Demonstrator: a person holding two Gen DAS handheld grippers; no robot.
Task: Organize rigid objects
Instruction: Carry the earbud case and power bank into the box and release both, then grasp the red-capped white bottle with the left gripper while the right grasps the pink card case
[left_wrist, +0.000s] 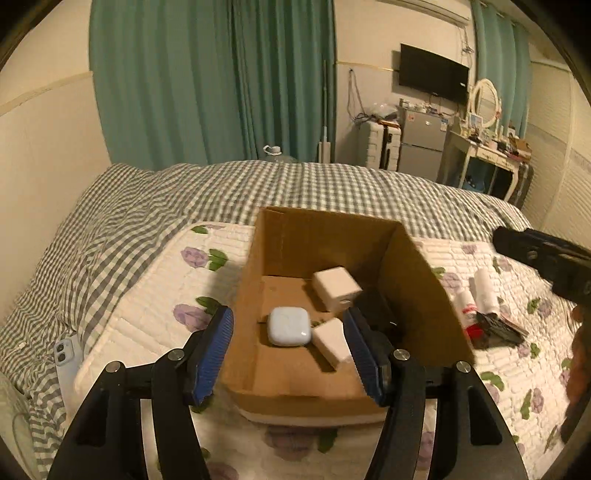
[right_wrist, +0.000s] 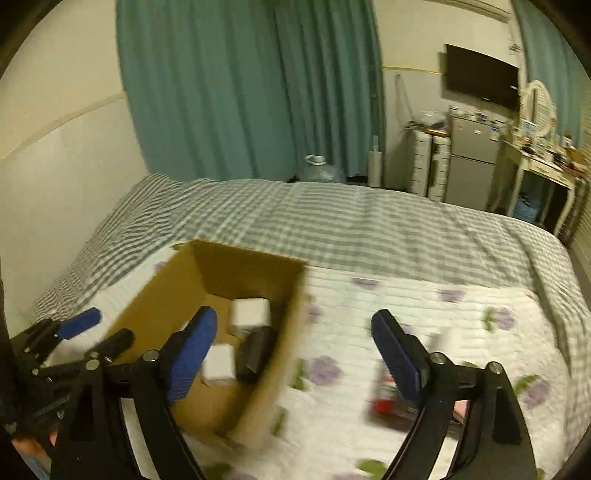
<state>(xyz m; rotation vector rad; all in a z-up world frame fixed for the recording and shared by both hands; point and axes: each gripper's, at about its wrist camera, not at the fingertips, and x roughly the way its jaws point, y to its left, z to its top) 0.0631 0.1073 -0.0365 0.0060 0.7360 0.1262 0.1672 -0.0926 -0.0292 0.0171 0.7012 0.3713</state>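
An open cardboard box (left_wrist: 413, 280) sits on the floral quilt. Inside lie a pale blue earbud case (left_wrist: 288, 326), two white chargers (left_wrist: 336, 288) and a black object (left_wrist: 376, 310). My left gripper (left_wrist: 288, 354) is open and empty over the box's near edge. My right gripper (right_wrist: 295, 354) is open and empty, its left finger over the box (right_wrist: 266, 373), which shows the white chargers (right_wrist: 249, 312) and the black object (right_wrist: 256, 350). Loose items remain on the quilt right of the box: a white tube (left_wrist: 485, 291), a red-and-white item (left_wrist: 471, 314) and a black item (left_wrist: 498, 328).
A phone (left_wrist: 64, 352) lies at the bed's left edge. The grey checked blanket (left_wrist: 258, 188) covers the far bed. Curtains, a TV, a fridge and a dressing table stand beyond. The right gripper's body (left_wrist: 546, 258) shows in the left view.
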